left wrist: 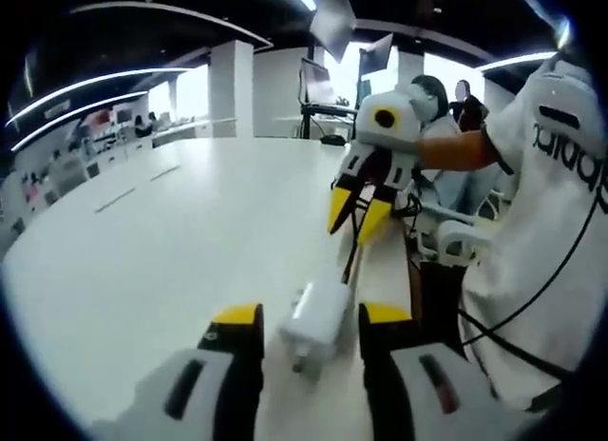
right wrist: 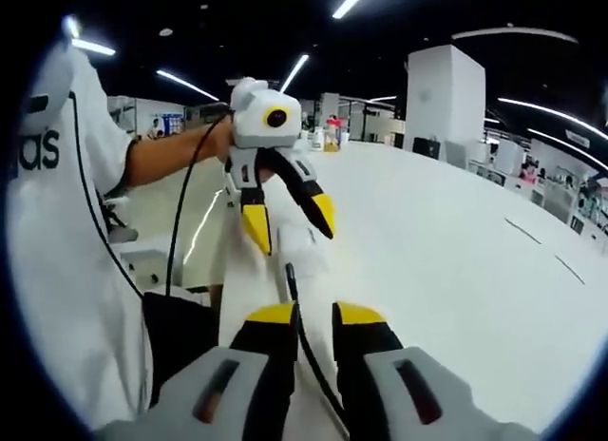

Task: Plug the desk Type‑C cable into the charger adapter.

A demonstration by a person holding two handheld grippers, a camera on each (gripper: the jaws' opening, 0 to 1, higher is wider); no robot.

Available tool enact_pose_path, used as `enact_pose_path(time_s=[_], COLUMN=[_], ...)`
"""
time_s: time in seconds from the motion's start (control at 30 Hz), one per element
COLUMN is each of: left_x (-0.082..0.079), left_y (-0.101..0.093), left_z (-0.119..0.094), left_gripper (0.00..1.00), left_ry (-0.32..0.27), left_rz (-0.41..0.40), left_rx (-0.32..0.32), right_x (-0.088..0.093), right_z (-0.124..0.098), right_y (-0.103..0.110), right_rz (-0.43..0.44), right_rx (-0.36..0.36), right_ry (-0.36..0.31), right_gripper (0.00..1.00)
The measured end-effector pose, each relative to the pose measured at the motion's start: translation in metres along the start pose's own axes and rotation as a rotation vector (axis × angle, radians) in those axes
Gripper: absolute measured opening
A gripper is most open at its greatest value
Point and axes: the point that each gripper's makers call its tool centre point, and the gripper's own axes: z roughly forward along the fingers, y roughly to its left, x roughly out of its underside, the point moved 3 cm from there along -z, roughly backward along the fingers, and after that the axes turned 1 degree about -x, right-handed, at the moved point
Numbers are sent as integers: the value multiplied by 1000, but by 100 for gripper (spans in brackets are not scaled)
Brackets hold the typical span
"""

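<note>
The white counter (left wrist: 171,241) spans the left and centre of the left gripper view, under dark ceilings with strip lights (right wrist: 351,1) and a white pillar (right wrist: 445,104). The left tongs (left wrist: 311,319) stand spread around the charger adapter (left wrist: 316,319) at lower centre. The right tongs (right wrist: 314,315) clamp the black Type‑C cable (right wrist: 306,351) at lower centre of the right gripper view.

Left tongs (left wrist: 312,329) spread wide, jaws parted; right tongs (right wrist: 315,327) nearly closed, facing the left.
</note>
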Motion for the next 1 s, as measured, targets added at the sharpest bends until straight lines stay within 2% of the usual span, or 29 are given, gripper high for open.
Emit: enact_pose_path(time_s=[0.1,0.47,0.67,1.0], left_x=[0,3,3,5], left_y=[-1,-10,-16,-6], left_z=[1,7,9,12], left_gripper=[38,37,36,36], left_ry=[-10,-8,-9,-9], left_rz=[-1,0,4,3], left_rx=[1,8,15,29], right_x=[6,42,66,87], right_z=[-13,-86,-119,-148], right_y=[-4,-25,-27,-35], right_rz=[4,53,78,115], right_rx=[33,172,235,302], right_ry=[12,60,117,159], right_gripper=[14,14,14,14])
